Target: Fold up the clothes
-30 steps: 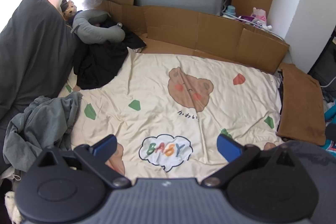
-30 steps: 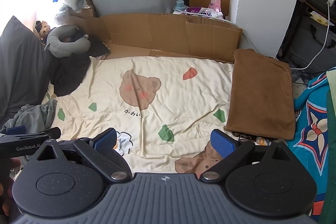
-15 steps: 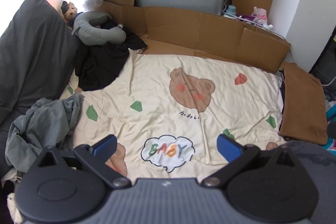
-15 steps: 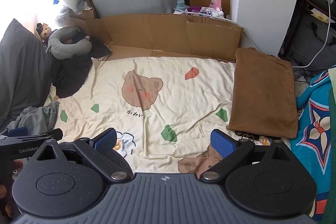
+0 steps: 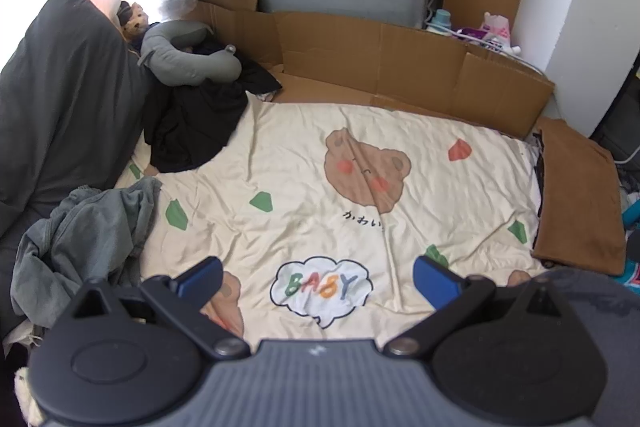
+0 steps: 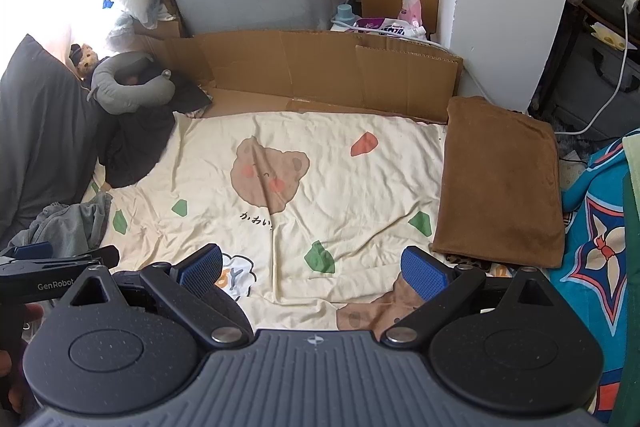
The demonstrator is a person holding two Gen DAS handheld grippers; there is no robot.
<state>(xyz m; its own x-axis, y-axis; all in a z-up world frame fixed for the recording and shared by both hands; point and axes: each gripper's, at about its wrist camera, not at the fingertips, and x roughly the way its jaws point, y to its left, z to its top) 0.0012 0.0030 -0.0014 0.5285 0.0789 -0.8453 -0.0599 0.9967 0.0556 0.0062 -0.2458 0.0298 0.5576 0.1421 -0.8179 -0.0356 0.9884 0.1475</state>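
Two grippers hang over the bed: the left gripper point(image 5: 318, 275) with fingers spread wide and empty, a crumpled grey garment point(image 5: 84, 235) lying at the cream sheet's point(image 5: 320, 163) left edge, then the right gripper point(image 6: 314, 267), likewise released, near the folded brown blanket point(image 6: 500, 183).

I see a crumpled grey garment point(image 5: 86, 227) heaped at the sheet's left edge, a black one point(image 5: 192, 123) bunched beyond it.
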